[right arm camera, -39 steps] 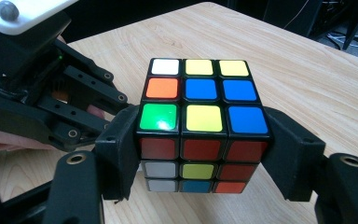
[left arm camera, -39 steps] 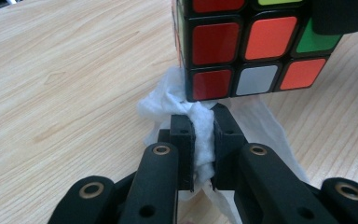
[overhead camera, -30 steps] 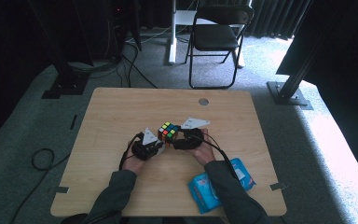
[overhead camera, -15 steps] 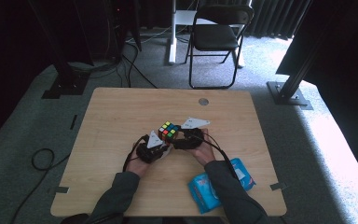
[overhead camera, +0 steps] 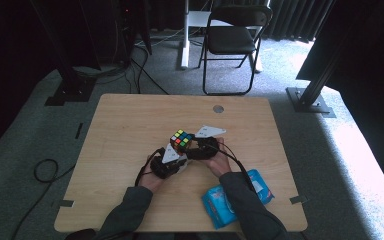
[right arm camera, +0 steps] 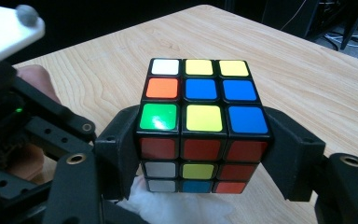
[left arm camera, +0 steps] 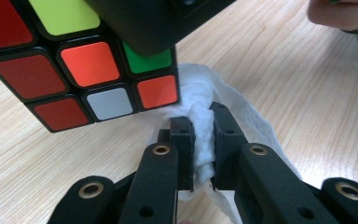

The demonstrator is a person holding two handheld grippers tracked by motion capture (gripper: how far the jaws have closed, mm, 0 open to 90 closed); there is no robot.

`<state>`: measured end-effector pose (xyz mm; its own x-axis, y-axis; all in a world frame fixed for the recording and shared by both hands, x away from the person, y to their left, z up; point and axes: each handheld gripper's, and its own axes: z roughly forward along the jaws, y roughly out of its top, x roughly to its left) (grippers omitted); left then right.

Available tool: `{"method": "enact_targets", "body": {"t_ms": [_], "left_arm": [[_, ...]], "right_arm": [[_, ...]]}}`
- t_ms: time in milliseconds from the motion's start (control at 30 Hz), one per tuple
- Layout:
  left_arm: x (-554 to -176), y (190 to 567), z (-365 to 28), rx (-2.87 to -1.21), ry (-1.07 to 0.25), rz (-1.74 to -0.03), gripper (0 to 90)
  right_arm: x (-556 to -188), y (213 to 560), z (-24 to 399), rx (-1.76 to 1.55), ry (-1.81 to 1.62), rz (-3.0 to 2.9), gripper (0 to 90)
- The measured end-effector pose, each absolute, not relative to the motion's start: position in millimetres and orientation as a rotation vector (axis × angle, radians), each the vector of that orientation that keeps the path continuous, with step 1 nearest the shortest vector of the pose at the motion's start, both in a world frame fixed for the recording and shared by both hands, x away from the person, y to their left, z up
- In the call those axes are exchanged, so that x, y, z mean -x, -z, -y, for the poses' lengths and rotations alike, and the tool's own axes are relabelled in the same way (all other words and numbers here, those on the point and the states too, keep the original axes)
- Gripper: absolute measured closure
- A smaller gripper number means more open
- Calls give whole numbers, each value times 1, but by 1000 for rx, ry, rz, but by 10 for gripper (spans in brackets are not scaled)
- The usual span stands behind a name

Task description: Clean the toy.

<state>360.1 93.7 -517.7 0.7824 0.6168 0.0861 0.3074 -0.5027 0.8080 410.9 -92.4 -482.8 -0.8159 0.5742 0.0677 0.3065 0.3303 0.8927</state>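
The cube [right arm camera: 203,126] sits near the table's [overhead camera: 130,125] middle, clamped between the right gripper's [right arm camera: 200,158] jaws by two opposite sides. It has no long axis; in the right gripper view one face looks up and the red-rowed face looks toward the camera, and the cube is lifted off the wood. Just beneath it lies a white wipe [left arm camera: 205,107], pinched tight by the left gripper [left arm camera: 201,154]. A blue pack [overhead camera: 215,200] lies nearer the person's right forearm.
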Motion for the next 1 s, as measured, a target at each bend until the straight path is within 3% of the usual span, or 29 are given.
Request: {"method": "enact_targets", "body": {"t_ms": [1000], "left_arm": [[-364, 518, -128, -2089, -502, -790, 816]], "right_arm": [[-420, 488, 97, -949, -1355, -2288, 343]]}}
